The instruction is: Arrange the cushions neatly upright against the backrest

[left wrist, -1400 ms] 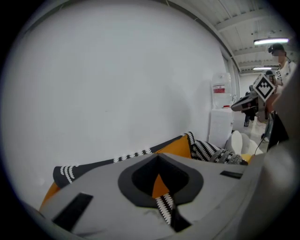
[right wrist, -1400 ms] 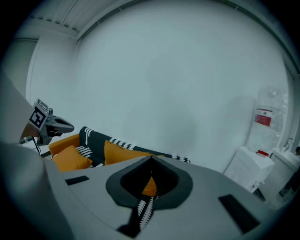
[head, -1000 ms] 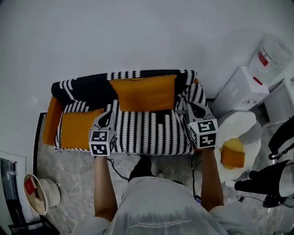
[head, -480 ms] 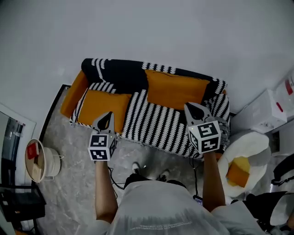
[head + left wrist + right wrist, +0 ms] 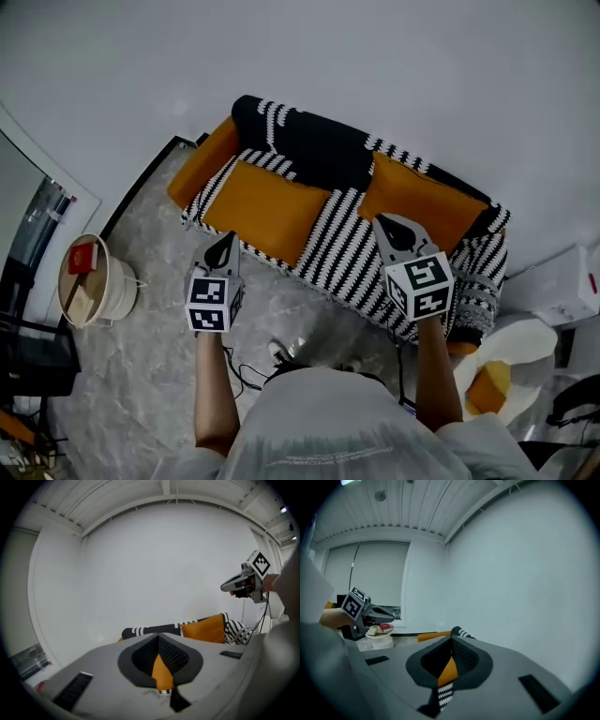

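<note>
The sofa [image 5: 333, 253] wears a black-and-white patterned cover and runs slantwise across the head view. One orange cushion [image 5: 267, 206] lies flat on its left seat. A second orange cushion [image 5: 422, 202] leans against the backrest on the right, also seen in the left gripper view as the orange cushion [image 5: 204, 630]. My left gripper [image 5: 225, 241] is shut and empty, over the floor in front of the flat cushion. My right gripper [image 5: 384, 223] is shut and empty above the seat, just below the leaning cushion. Each gripper shows in the other's view: right gripper [image 5: 234, 585], left gripper [image 5: 389, 616].
A white bucket [image 5: 98, 281] holding a red item stands on the marble floor at the left. At the lower right, a white seat [image 5: 516, 342] carries another orange cushion [image 5: 487, 386]. A white box [image 5: 567, 291] sits beside it. A cable [image 5: 246, 373] trails by my feet.
The sofa has swung up and to the right in the head view and now lies slantwise. My left gripper has come off the seat to over the floor. Both grippers stay shut.
</note>
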A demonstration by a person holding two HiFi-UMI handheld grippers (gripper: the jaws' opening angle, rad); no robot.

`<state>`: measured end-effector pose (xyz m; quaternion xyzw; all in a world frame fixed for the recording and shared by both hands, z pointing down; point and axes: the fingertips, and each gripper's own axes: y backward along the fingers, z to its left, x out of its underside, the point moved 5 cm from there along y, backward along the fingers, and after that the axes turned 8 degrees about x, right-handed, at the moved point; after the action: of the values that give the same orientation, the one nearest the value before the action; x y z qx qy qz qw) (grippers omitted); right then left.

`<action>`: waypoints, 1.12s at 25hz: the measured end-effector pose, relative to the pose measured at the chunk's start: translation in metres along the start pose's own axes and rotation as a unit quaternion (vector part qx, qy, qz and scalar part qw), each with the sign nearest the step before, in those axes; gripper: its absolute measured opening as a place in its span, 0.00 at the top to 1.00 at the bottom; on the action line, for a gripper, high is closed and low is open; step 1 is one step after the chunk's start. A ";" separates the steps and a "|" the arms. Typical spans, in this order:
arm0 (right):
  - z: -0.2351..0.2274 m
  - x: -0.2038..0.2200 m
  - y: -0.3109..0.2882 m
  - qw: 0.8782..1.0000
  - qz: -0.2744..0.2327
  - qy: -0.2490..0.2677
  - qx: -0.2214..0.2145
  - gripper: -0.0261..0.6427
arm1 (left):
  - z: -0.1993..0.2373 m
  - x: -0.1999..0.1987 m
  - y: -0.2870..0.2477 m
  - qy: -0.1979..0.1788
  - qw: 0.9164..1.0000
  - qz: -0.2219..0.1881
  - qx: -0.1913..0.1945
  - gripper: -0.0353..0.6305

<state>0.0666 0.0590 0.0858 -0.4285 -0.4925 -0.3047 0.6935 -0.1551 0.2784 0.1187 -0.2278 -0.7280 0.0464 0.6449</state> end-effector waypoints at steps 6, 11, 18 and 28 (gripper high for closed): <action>0.087 -0.041 -0.047 0.999 -0.024 0.010 -0.048 0.96 | 0.081 0.025 0.035 0.005 1.000 0.001 -0.014 0.93; 0.152 -0.061 -0.083 0.996 -0.030 0.010 -0.078 0.96 | 0.143 0.047 0.058 0.018 1.000 -0.002 -0.019 0.92; 0.230 -0.076 -0.128 0.995 -0.027 0.001 -0.101 0.96 | 0.226 0.079 0.090 0.031 0.999 0.009 -0.031 0.93; 0.295 -0.091 -0.197 0.984 -0.028 -0.010 -0.176 0.96 | 0.299 0.118 0.094 0.058 0.997 0.026 -0.052 0.92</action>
<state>-0.2545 0.2348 0.1012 -0.5326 -0.4497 -0.4018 0.5939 -0.4243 0.4761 0.1446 -0.2825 -0.6848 0.0121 0.6717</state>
